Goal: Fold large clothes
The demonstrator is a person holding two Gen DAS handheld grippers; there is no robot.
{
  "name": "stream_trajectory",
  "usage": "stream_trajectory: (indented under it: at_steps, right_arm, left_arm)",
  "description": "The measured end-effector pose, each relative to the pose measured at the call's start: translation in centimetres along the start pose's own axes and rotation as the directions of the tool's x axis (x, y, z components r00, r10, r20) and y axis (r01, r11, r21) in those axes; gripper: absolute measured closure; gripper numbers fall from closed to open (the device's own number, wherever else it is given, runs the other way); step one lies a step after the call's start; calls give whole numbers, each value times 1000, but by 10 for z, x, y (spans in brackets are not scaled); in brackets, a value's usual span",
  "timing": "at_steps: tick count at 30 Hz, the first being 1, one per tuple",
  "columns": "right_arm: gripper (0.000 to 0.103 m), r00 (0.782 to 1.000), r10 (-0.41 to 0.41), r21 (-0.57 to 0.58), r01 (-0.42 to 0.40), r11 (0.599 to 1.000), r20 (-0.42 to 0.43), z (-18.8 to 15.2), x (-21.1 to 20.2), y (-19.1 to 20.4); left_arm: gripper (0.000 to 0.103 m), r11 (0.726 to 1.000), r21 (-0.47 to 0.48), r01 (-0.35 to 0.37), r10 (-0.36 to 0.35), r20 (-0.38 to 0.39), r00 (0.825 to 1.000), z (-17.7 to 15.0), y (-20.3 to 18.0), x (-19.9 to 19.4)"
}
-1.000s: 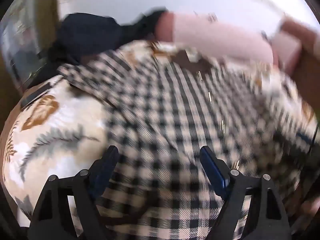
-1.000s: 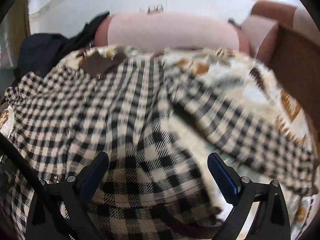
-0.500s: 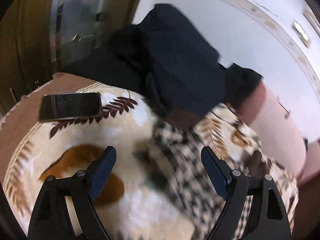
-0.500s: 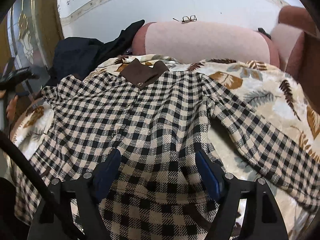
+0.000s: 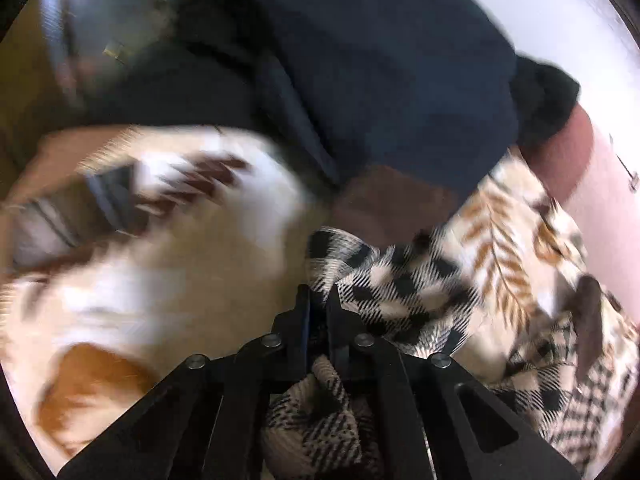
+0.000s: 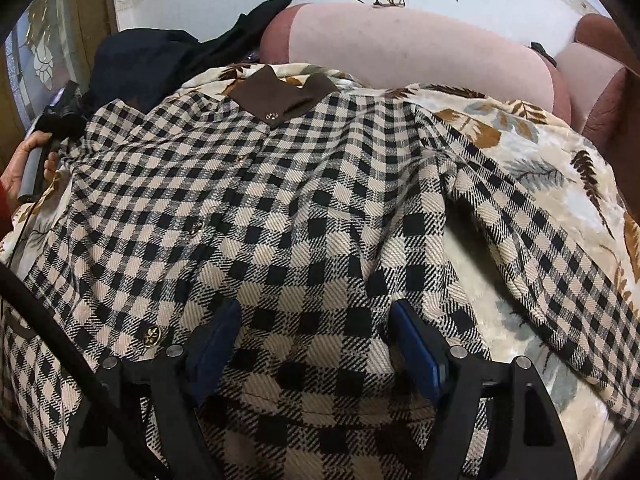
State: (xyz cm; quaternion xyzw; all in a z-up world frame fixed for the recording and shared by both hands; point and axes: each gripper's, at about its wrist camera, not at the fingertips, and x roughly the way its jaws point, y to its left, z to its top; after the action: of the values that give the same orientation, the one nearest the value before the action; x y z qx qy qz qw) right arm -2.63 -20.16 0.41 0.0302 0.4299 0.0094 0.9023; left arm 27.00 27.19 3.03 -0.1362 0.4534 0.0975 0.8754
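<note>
the checked coat (image 6: 280, 208) lies spread flat, front up, on the leaf-print blanket (image 6: 532, 148), brown collar (image 6: 280, 96) toward the pink cushion (image 6: 412, 48). my left gripper (image 5: 318, 312) is clenched on a fold of its sleeve edge. my right gripper (image 6: 316, 344) hangs released over the lower front. dark clothes (image 5: 380, 60) are heaped beyond.

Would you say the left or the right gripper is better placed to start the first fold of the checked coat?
Left, probably: the left gripper is shut on the checked coat, while the right gripper hovers open above it.
</note>
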Motion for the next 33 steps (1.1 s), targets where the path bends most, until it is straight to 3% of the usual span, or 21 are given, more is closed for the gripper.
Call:
stream_trajectory:
  at_steps: [3, 6, 10, 12, 14, 17, 20, 25, 28, 31, 33]
  right_arm:
    - [22, 1000, 5, 11, -5, 1000, 6, 0, -2, -2]
    - [22, 1000, 1, 17, -1, 1000, 11, 0, -3, -2]
    - [22, 1000, -5, 28, 4, 1000, 31, 1, -10, -2]
    - [22, 999, -1, 40, -1, 999, 50, 4, -18, -4]
    - [22, 998, 1, 48, -5, 999, 70, 6, -27, -5]
    - [20, 995, -11, 53, 6, 999, 98, 8, -37, -5]
    - [19, 994, -38, 60, 32, 998, 104, 8, -44, -6]
    - [19, 988, -126, 76, 119, 990, 89, 8, -51, -12]
    - [18, 978, -179, 72, 172, 982, 109, 8, -61, -13]
    - [11, 954, -260, 58, 254, 966, 151, 6, -75, -11]
    - [8, 927, -327, 60, 321, 945, 183, 5, -82, -10]
  left_arm:
    - [97, 990, 16, -138, 135, 134, 982, 1, 15, -47]
    - [96, 953, 4, -302, 292, 240, 926, 6, 33, -86]
    - [93, 935, -93, -343, 356, 245, 902, 5, 69, -121]
    - [91, 929, -89, -360, 371, 275, 887, -7, 73, -141]
    - [73, 934, -65, -352, 355, 307, 883, -25, 64, -161]
    - [47, 957, -15, -291, 275, 370, 887, -65, 39, -196]
    - [36, 975, 85, -206, 156, 399, 903, -113, 0, -227]
    - [33, 978, 207, -26, -44, 329, 943, -197, -68, -249]
    - [33, 965, 235, 118, -164, 184, 969, -238, -107, -234]
    - [33, 937, 314, 153, -191, 93, 977, -269, -133, -216]
    - [33, 919, 367, 144, -187, 85, 979, -286, -144, -207]
